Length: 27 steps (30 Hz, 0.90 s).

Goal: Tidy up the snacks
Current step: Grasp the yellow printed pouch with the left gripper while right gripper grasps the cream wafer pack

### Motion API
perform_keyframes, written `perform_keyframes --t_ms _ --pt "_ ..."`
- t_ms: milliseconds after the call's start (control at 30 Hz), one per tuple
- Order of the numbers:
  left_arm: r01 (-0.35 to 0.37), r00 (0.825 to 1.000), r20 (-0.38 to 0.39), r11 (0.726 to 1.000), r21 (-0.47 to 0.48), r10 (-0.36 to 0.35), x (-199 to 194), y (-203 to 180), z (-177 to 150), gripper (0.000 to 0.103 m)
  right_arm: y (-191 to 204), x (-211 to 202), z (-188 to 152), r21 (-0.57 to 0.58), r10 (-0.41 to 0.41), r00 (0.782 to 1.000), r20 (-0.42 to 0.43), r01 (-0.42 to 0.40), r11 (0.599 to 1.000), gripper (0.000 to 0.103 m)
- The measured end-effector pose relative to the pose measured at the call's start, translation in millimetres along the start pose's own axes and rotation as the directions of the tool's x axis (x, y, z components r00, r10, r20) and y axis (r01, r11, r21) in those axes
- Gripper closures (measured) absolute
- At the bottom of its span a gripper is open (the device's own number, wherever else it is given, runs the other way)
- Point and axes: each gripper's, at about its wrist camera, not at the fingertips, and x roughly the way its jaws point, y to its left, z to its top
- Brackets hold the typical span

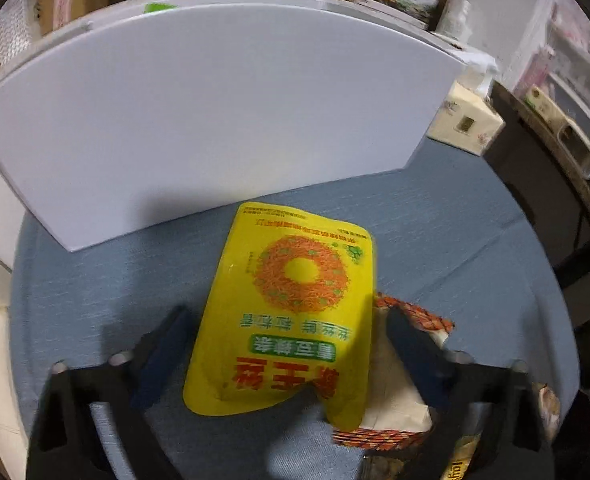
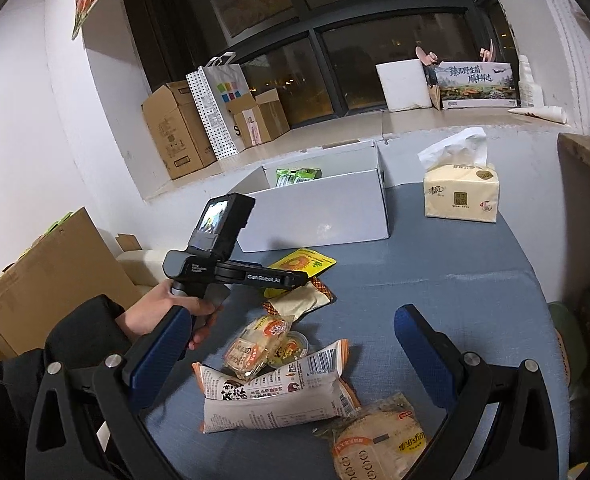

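A yellow snack packet [image 1: 295, 300] lies on the blue tablecloth between the open fingers of my left gripper [image 1: 291, 332], resting partly on a cream and orange packet [image 1: 395, 400]. In the right wrist view the yellow packet [image 2: 303, 262] lies under the left gripper's tip [image 2: 291, 280], in front of the white box [image 2: 327, 212], which holds green packets [image 2: 297, 176]. My right gripper [image 2: 295, 344] is open and empty above a long white and orange packet [image 2: 275, 396], small round snacks [image 2: 263, 344] and a flat cake packet [image 2: 379, 440].
A tissue pack [image 2: 461, 194] stands at the table's back right. Cardboard boxes [image 2: 175, 128] and a paper bag [image 2: 219, 104] sit on the window ledge. A brown cardboard box [image 2: 51, 276] stands left of the table. A dark cabinet [image 1: 535, 208] is at the right.
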Motion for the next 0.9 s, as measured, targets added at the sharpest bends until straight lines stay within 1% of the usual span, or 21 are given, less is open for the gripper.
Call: perform_keyframes --t_ms 33,67,100,167,200,233,367,467,533,567,633,667,733,767,800,867,900 --pt "-0.006 1.000 -0.001 1.000 0.011 0.006 -1 0 0 0.029 0 1 -1 0.001 0.000 1.000 -0.003 0.000 1.000 0.000" --pt "0.010 1.000 -0.004 1.000 0.005 -0.010 -2 3 0 0.031 0 2 -1 0.000 -0.003 1.000 -0.008 0.003 1.000 0.000" --pt "0.026 1.000 -0.004 1.000 -0.002 -0.026 -4 6 0 0.035 0 2 -2 -0.001 -0.005 1.000 -0.009 0.005 1.000 0.000" --pt "0.051 0.999 0.008 0.999 -0.006 -0.051 -9 10 -1 0.046 1 4 -2 0.000 -0.007 1.000 -0.014 0.007 1.000 0.000" --pt "0.050 0.998 0.025 0.999 -0.005 -0.050 -14 11 -2 0.051 1 5 -2 -0.001 -0.010 1.000 -0.016 0.010 1.000 0.000" --pt "0.062 0.998 0.033 0.998 -0.003 -0.062 -19 13 -3 0.058 1 6 -2 0.000 -0.012 1.000 -0.017 0.012 1.000 0.000" --pt "0.073 0.996 0.052 0.997 0.039 -0.075 -31 9 -12 0.067 0 12 -2 0.009 -0.018 0.999 -0.040 0.018 1.000 0.000" --pt "0.095 0.992 0.076 0.995 0.034 -0.097 -42 13 -18 0.071 -1 16 0 0.015 -0.015 0.999 -0.051 0.016 1.000 0.000" --pt "0.086 0.990 0.110 0.995 0.049 -0.091 -57 14 -24 0.076 -2 19 -1 0.018 -0.016 0.998 -0.061 0.017 1.000 0.000" --pt "0.098 0.987 0.123 0.994 0.048 -0.104 -64 16 -25 0.077 -2 21 -1 0.020 -0.016 0.998 -0.066 0.017 1.000 0.000" --pt "0.098 0.979 0.173 0.994 0.049 -0.105 -79 15 -29 0.081 -1 23 -1 0.023 -0.021 0.997 -0.075 0.022 0.999 0.000" --pt "0.092 0.977 0.190 0.994 0.053 -0.101 -88 13 -32 0.082 -1 24 0 0.022 -0.021 0.997 -0.076 0.023 0.999 0.000" --pt "0.079 0.962 0.256 0.995 0.060 -0.092 -115 13 -37 0.084 0 26 2 0.017 -0.023 0.996 -0.082 0.024 1.000 0.000" --pt "0.076 0.957 0.277 0.995 0.061 -0.090 -121 9 -36 0.085 1 29 4 0.008 -0.024 0.996 -0.090 0.025 1.000 0.000" --pt "0.070 0.949 0.304 0.996 0.062 -0.085 -135 10 -38 0.085 2 32 8 -0.002 -0.029 0.995 -0.096 0.029 1.000 0.000" --pt "0.066 0.935 0.345 0.996 0.052 -0.080 -155 13 -41 0.085 7 47 19 -0.055 -0.032 0.992 -0.120 0.026 0.998 0.000" --pt "0.062 0.925 0.371 0.997 0.050 -0.076 -168 15 -44 0.085 10 55 23 -0.079 -0.038 0.990 -0.136 0.027 0.996 0.000"
